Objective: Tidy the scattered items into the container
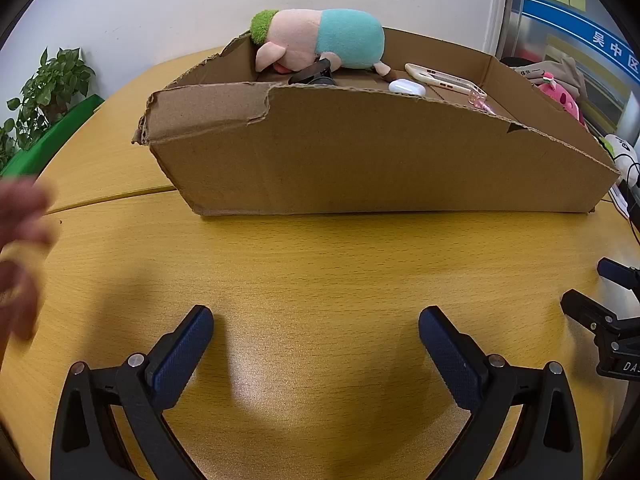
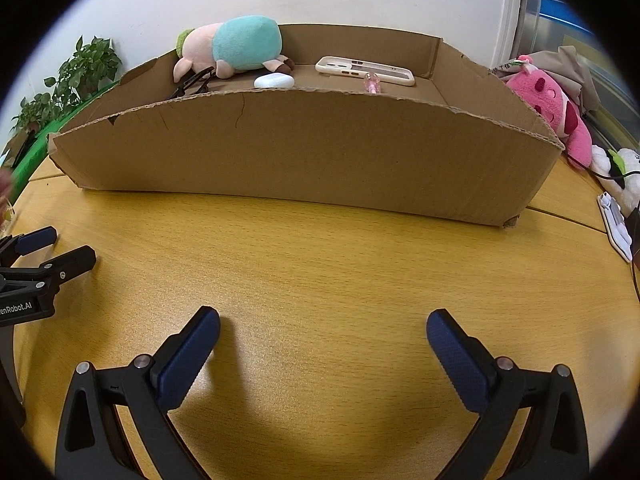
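Note:
A low cardboard box stands on the wooden table. Inside it lie a pink and teal plush pig, black glasses, a white earbud case, a cream phone case and a small pink item. My left gripper stands open over bare table in front of the box. My right gripper is open too, beside it, with nothing between its fingers.
A potted plant and a green strip stand at the back left. A pink plush and white items lie right of the box, with a black cable. A blurred hand is at the left edge.

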### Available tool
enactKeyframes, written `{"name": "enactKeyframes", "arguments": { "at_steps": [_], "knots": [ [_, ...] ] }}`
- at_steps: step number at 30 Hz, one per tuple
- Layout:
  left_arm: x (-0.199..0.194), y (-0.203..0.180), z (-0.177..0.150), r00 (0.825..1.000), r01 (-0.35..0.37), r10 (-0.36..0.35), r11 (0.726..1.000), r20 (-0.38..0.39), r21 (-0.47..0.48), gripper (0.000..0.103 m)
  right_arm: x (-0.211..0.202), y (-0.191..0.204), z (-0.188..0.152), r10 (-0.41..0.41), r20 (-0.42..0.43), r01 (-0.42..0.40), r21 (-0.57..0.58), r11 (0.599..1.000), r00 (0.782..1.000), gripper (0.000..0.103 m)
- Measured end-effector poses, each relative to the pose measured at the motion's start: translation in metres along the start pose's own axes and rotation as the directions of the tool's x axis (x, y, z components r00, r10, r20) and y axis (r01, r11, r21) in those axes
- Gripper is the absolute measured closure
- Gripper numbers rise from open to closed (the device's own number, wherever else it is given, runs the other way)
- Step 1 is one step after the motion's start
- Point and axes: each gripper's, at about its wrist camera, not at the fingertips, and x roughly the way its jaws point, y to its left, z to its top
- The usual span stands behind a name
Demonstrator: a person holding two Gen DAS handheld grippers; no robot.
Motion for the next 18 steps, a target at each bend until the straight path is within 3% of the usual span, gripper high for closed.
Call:
{"name": "enactKeyframes", "arguments": {
  "at_steps": [18],
  "knots": [
    [-0.0001, -0.0005, 0.0001, 1.0, -0.001, 0.001, 1.0, 0.001, -0.001, 0.0, -0.0007, 0.0002, -0.002, 0.0, -0.001, 0.0, -0.001, 1.0, 1.0, 0.0]
  ]
}}
